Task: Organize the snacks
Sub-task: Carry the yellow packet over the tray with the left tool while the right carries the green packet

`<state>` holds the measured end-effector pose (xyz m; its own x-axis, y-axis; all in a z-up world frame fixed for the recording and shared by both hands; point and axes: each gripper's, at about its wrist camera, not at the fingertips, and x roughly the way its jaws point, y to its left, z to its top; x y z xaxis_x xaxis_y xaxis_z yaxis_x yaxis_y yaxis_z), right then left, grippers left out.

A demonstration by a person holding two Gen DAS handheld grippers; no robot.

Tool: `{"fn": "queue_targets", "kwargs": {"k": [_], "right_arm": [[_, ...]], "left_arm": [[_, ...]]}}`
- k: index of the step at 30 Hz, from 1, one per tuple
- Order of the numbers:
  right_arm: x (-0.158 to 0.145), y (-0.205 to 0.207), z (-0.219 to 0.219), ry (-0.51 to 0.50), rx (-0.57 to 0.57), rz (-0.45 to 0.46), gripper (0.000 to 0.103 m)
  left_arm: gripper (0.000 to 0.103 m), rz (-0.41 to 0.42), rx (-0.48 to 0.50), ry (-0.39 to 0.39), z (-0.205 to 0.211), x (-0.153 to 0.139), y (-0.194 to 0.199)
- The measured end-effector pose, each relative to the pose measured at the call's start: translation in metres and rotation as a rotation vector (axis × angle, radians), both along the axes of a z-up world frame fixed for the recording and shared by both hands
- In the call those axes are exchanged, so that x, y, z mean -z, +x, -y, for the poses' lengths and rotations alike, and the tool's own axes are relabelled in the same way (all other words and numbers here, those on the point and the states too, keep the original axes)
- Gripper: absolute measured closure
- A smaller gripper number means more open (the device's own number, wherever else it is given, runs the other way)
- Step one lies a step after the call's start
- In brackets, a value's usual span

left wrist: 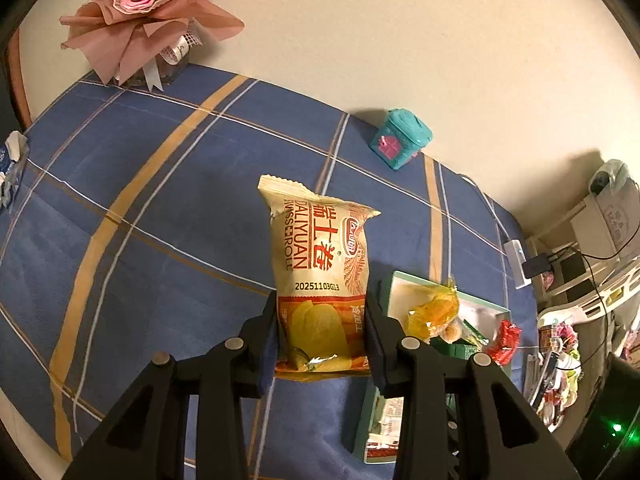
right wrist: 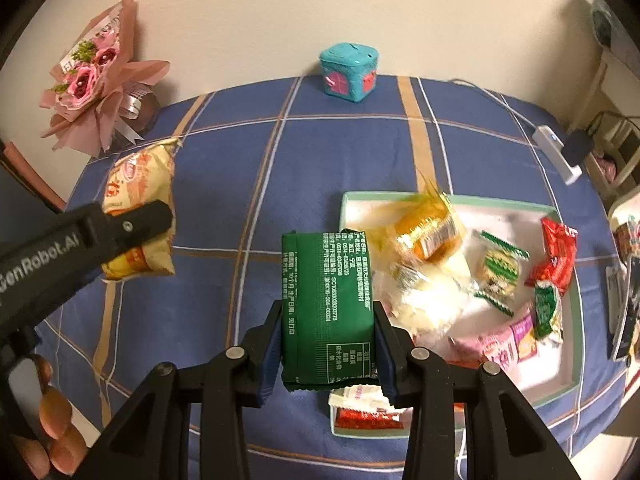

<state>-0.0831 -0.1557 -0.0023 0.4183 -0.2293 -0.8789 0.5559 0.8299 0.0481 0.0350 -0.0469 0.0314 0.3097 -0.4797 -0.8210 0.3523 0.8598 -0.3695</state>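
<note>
the left gripper [left wrist: 322, 344] squeezes a cream swiss roll bag [left wrist: 320, 276] and holds it up over the blue checked cloth [left wrist: 160, 240]. the right gripper [right wrist: 328, 344] squeezes a green packet [right wrist: 328, 308] just beside the white tray [right wrist: 568, 380], where more snacks [right wrist: 500, 272] lie in a pile.

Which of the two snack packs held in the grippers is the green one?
The green pack in the right gripper, above the tray. The left gripper holds a cream and orange Swiss roll pack instead.
</note>
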Motion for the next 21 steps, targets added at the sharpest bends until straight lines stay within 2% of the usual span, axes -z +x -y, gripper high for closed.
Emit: {"fn": "queue_targets", "kwargs": {"k": [8,15,21], "right_arm": [[-0.007,-0.016,0.021,0.025,0.052,0.023,0.060],[-0.013,-0.047,0.074,0.030,0.199,0.038,0.060],[-0.017,-0.080,0.114,0.074,0.320,0.075,0.060]], "left_arm": [[0.064,0.014,0.049,0.011,0.017,-0.002,-0.013],[0.064,0.038,0.124,0.014,0.040,-0.009,-0.027],[0.064,0.065,0.217,0.033,0.068,-0.013,-0.048]]}}
